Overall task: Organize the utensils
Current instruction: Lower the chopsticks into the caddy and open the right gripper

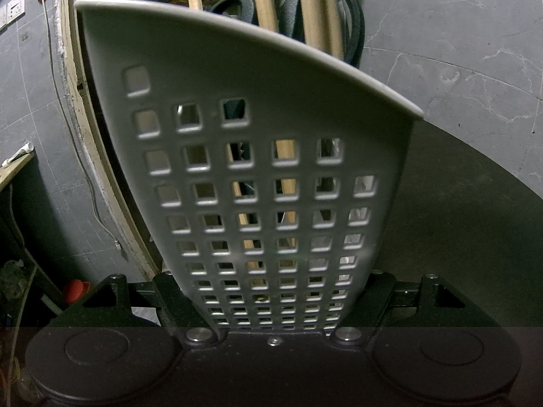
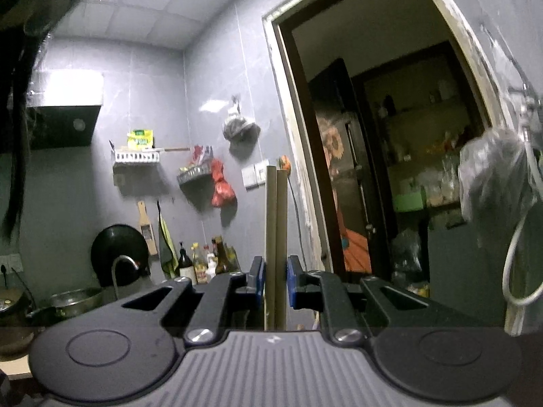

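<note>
- The left gripper [image 1: 271, 305] was clamped on a grey plastic utensil holder [image 1: 251, 156]. The holder filled the middle of the left wrist view, and its wall was full of little square holes.
- The jaws pressed on the holder's narrow lower end, near the bottom of the picture. The wide rim curved across the top.
- Inside the holder stood some wooden sticks [image 1: 315, 6], poking out past the rim at the top middle. More of them showed through the holes. A dark curved thing sat beside them, too blurry to name.
- Behind the holder was a grey tiled wall [image 1: 458, 34], and a dark counter [image 1: 468, 220] lay at the lower right.
- The right gripper [image 2: 275, 279] was squeezed shut on a pair of chopsticks [image 2: 276, 210]. They stood straight up in the middle of the right wrist view, side by side and touching.
- The blue pads [image 2: 259, 281] held the chopsticks low down, so most of their length stuck up above.
- Behind them was a kitchen wall with shelves at the left and an open doorway [image 2: 390, 169] at the right.
- The chopsticks looked light, stiff and smooth. They could slide or twist apart, so holding both tightly together seemed wise.
- The holder looked light and a bit bendy. Holding it by its thin end might let it tip, so it probably needed a steady grip.
- I think the chopsticks were meant to go in with the other sticks.
</note>
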`<state>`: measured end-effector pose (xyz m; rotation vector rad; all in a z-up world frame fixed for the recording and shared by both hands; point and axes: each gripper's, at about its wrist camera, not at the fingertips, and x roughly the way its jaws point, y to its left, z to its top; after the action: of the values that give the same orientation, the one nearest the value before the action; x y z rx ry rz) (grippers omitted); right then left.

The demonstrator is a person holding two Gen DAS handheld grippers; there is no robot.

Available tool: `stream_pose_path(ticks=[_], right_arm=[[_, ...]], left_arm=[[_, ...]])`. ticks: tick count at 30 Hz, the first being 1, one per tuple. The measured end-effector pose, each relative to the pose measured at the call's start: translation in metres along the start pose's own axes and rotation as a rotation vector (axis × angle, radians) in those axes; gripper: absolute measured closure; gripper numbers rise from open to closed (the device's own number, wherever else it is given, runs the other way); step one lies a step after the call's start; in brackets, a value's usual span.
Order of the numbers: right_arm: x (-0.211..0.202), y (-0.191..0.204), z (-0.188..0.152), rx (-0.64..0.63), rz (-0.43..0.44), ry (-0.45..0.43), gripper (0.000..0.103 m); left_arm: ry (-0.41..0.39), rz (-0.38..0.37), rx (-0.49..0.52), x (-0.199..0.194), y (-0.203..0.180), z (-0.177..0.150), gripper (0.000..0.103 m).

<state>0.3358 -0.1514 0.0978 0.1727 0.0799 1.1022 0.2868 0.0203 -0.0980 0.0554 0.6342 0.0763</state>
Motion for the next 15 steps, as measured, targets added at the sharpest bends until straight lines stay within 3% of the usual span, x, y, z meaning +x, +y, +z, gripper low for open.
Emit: stream_pose_path(ticks=[15], right_arm=[[0.001, 0.015, -0.043, -0.060, -0.019, 0.063, 0.087]], left_arm=[[0.001, 0.000, 0.000, 0.000, 0.000, 0.000, 0.027]])
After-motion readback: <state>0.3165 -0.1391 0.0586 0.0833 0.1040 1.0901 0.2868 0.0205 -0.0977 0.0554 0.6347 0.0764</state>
